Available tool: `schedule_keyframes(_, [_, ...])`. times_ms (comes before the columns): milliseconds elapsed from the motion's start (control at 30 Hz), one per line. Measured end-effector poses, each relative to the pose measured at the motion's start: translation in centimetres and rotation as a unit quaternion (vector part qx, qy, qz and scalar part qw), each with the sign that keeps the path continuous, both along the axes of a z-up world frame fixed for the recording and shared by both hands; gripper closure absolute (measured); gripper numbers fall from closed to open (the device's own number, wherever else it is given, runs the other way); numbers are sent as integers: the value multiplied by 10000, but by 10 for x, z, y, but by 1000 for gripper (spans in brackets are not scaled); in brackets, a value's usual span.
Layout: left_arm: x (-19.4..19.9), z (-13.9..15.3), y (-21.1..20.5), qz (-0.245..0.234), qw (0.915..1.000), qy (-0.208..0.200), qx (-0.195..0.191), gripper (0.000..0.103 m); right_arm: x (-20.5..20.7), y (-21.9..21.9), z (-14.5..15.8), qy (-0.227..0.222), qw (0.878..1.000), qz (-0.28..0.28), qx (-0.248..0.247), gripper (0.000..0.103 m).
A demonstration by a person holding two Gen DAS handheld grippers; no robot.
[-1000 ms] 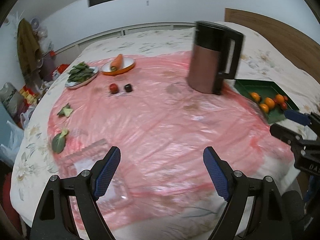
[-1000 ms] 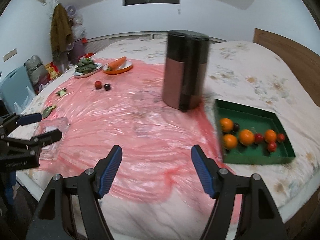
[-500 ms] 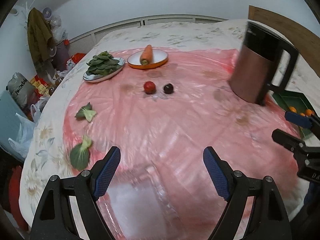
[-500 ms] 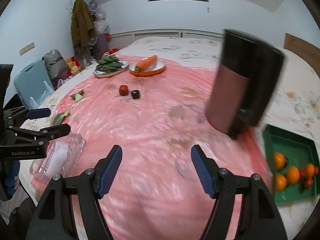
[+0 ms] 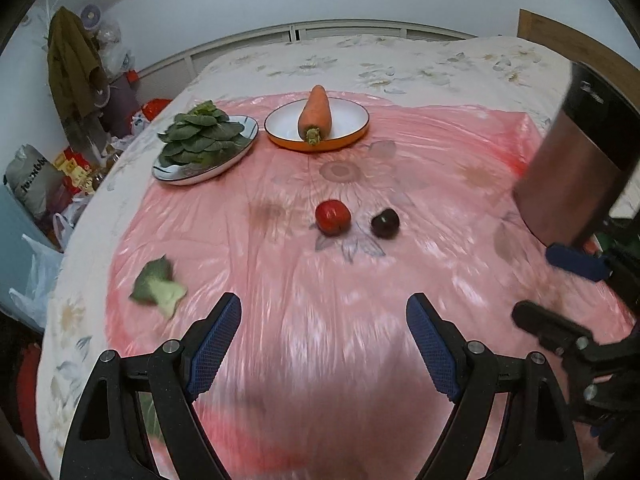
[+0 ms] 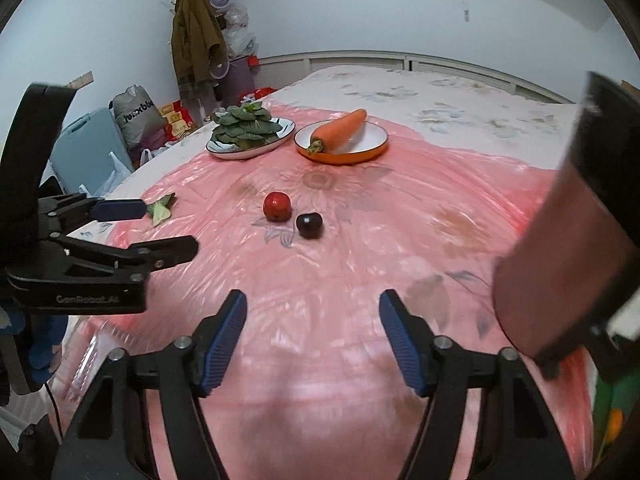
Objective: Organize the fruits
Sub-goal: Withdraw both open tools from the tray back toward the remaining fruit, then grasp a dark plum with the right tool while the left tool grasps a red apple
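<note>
The copper-and-black kettle (image 5: 568,168) is cut off at the right edge in both views, and the green tray (image 6: 610,412) shows only as a sliver with one orange fruit, in the right wrist view alone. Near the pink sheet's (image 5: 420,152) far edge, an orange-rimmed bowl (image 5: 280,128) holds a carrot (image 5: 316,114); a plate (image 5: 176,174) beside it holds leafy greens (image 5: 200,136). A red fruit (image 5: 333,217) and a dark fruit (image 5: 385,222) lie mid-sheet, close together. The left gripper (image 5: 324,344) and right gripper (image 6: 313,338) both gape wide, gripping nothing.
</note>
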State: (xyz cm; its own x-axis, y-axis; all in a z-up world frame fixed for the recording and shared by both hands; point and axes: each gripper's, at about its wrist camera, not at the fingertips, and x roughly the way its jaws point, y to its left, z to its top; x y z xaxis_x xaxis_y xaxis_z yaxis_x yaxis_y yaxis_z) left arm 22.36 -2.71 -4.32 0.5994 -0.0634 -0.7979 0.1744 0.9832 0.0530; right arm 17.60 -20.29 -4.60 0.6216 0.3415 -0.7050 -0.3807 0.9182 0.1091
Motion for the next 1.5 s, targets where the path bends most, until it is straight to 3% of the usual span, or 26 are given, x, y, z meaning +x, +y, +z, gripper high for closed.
schedule_keyframes(100, [26,-9,4,104,9999,63,-111,24,25,9,-14,73,9998,171,-74,11])
schedule_keyframes(200, [50,-19,8,221,9993,178,-256,26,52,18,-28,166,9993,326,-87,16])
schedule_keyframes(300, [70,-30,10,304,9985,301,-354,31,75,27,-38,186,9986,484,-102,34])
schedule_keyframes(333, [76,-34,10,330,9980,358,-410,31,83,30,-41,208,9982,549,-99,36])
schedule_keyframes(500, [97,-47,11,463,9948,557,-710,32,107,44,-53,258,9964,795,-163,37])
schedule_keyframes(633, [109,-52,8,562,9923,689,-859,40,121,50,-59,316,9960,814,-170,37])
schedule_keyframes(733, [117,-57,6,631,9912,785,-859,44,129,54,-62,370,9954,865,-169,45])
schedule_keyframes(867, [122,-61,-2,589,9920,814,-766,44,136,61,-67,410,9944,940,-247,45])
schedule_keyframes(933, [123,-62,-6,560,9929,804,-681,44,137,62,-69,428,9941,958,-265,56])
schedule_keyframes(1167, [124,-70,-14,482,9942,776,-573,45,138,63,-75,477,9936,973,-312,62])
schedule_keyframes(1233, [124,-72,-12,483,9940,751,-628,49,138,61,-76,487,9937,970,-278,66])
schedule_keyframes(1333, [123,-71,-13,360,9938,706,-779,67,137,62,-76,471,9937,981,-266,68])
schedule_keyframes(1400, [121,-69,-16,307,9948,638,-732,73,136,62,-76,451,9937,982,-282,68])
schedule_keyframes(1500, [119,-69,-16,265,9945,593,-827,74,135,61,-75,440,9940,972,-258,69])
